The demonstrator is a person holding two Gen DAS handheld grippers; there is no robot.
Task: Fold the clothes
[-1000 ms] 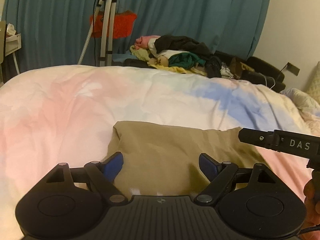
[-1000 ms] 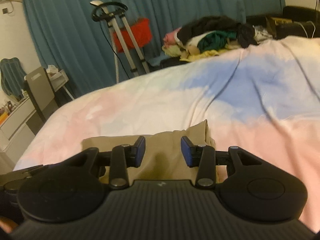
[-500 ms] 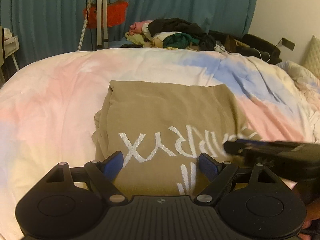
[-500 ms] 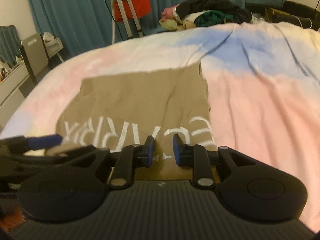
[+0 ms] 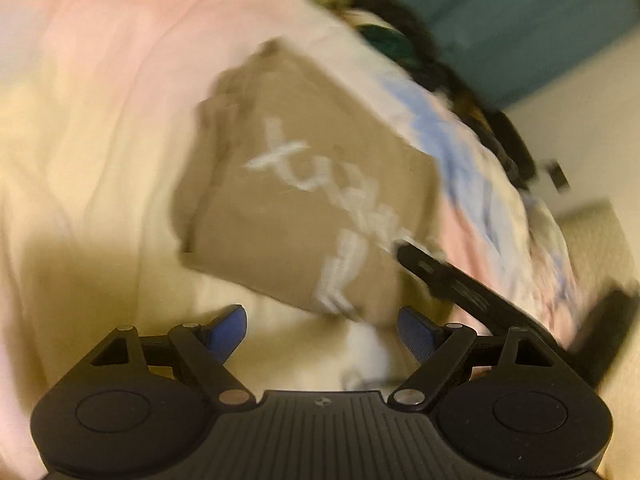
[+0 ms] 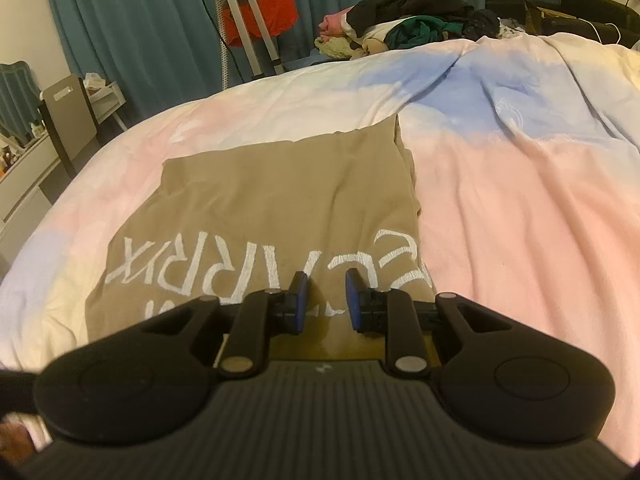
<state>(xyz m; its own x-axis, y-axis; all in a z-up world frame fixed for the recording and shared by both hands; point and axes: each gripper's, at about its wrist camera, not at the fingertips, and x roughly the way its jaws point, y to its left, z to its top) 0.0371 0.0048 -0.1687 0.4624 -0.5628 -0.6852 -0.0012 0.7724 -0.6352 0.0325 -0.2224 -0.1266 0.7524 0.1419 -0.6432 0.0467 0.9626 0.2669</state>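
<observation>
A tan T-shirt (image 6: 276,196) with white lettering lies folded flat on the pastel bed cover (image 6: 500,200). In the blurred, tilted left wrist view the shirt (image 5: 304,184) lies ahead of my left gripper (image 5: 322,326), which is open and empty above the cover near the shirt's near edge. My right gripper (image 6: 322,300) hovers over the shirt's near edge with its jaws a narrow gap apart and nothing between them. The right gripper's body also shows in the left wrist view (image 5: 460,284), at the shirt's right side.
A pile of loose clothes (image 6: 408,20) lies beyond the far edge of the bed. A metal stand (image 6: 244,20) with a red item stands before teal curtains (image 6: 140,20). A white desk and chair (image 6: 68,108) are at the left.
The left gripper has swung back and tilted, blurring its view, and now sits off the shirt's near edge. The right gripper stays over the shirt, jaws slightly wider than half a second ago.
</observation>
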